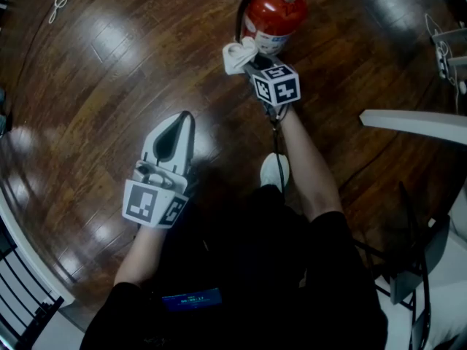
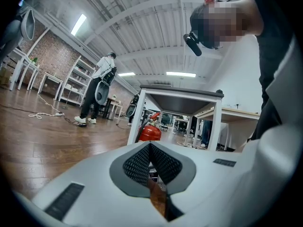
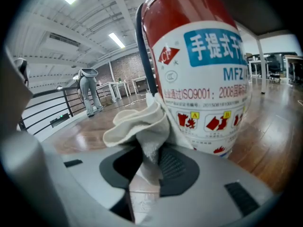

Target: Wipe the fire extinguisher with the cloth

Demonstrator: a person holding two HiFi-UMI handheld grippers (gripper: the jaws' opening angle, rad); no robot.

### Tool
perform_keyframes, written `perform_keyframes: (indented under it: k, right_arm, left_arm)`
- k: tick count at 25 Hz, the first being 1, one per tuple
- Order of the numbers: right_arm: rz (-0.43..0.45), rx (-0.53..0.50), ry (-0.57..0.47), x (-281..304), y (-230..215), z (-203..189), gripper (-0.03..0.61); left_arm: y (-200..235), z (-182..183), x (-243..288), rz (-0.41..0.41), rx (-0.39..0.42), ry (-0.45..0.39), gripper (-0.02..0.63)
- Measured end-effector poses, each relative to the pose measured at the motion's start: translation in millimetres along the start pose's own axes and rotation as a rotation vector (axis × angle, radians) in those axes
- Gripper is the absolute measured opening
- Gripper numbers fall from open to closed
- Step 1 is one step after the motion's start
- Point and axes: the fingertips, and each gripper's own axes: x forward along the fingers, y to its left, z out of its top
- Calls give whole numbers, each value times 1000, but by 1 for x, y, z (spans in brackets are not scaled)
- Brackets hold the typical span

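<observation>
Black short-sleeved shirt (image 1: 328,268), white shoe (image 1: 274,172)

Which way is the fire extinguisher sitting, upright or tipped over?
Upright. The fire extinguisher stands on its base on the wood floor, its label reading level, and the head view looks down on its top.
</observation>
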Motion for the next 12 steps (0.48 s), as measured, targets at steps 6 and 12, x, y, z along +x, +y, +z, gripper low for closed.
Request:
perform_keyframes:
  k: [6,12]
  right_arm:
    - [68,20,-118,-24,16,27,115]
    - [125,68,-370,-101,37,92,115]
  left_arm:
    - [1,2,-1,-5,0,-3,2]
    - [-3,5,-1,-17,1,-10,2]
